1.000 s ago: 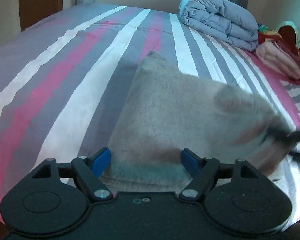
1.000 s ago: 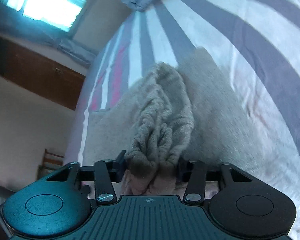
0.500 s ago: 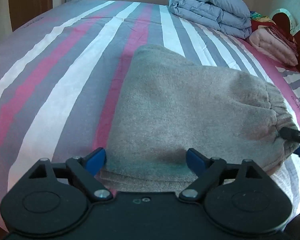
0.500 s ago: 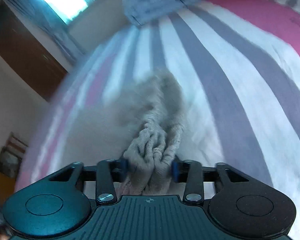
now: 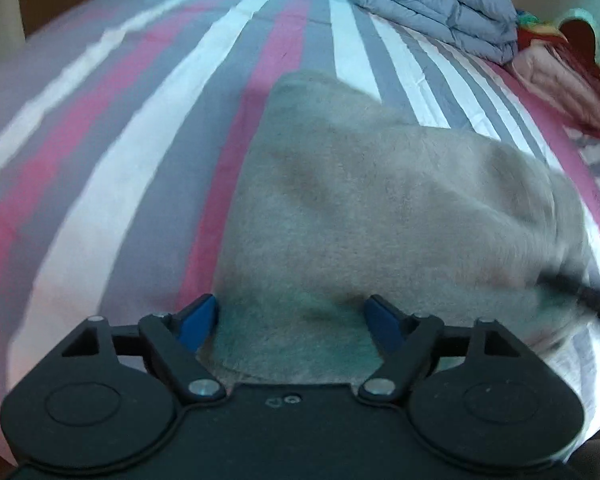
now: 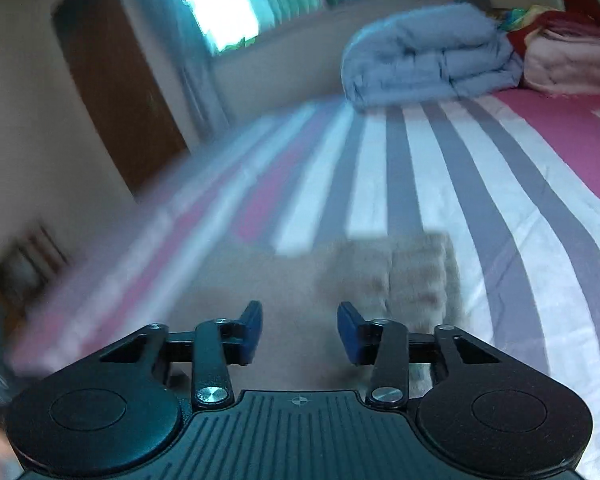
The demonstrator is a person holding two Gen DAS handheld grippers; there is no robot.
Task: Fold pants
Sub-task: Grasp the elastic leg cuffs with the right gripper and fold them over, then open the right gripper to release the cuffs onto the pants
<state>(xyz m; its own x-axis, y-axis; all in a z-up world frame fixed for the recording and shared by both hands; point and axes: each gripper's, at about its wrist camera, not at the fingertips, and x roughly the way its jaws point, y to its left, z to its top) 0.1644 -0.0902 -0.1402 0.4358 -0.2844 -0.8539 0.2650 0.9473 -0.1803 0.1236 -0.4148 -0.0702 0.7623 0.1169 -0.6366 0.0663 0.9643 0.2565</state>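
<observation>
Both tongs spread: left tongs (image 5: pixel 291 318) straddle the pants (image 5: pixel 380 208), right tongs (image 6: pixel 299 330) empty. Risk: unheld fold springs open.

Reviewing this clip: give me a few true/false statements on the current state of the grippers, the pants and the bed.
1. The right gripper is shut on the pants. False: its jaws stand apart with nothing between them.
2. The pants lie on a striped bedsheet. True.
3. The left gripper is open, with pants fabric between its fingers. True.
4. The folded grey quilt lies on top of the pants. False: it sits apart, at the far end of the bed.
5. The pants are pink. False: they are grey-beige.
</observation>
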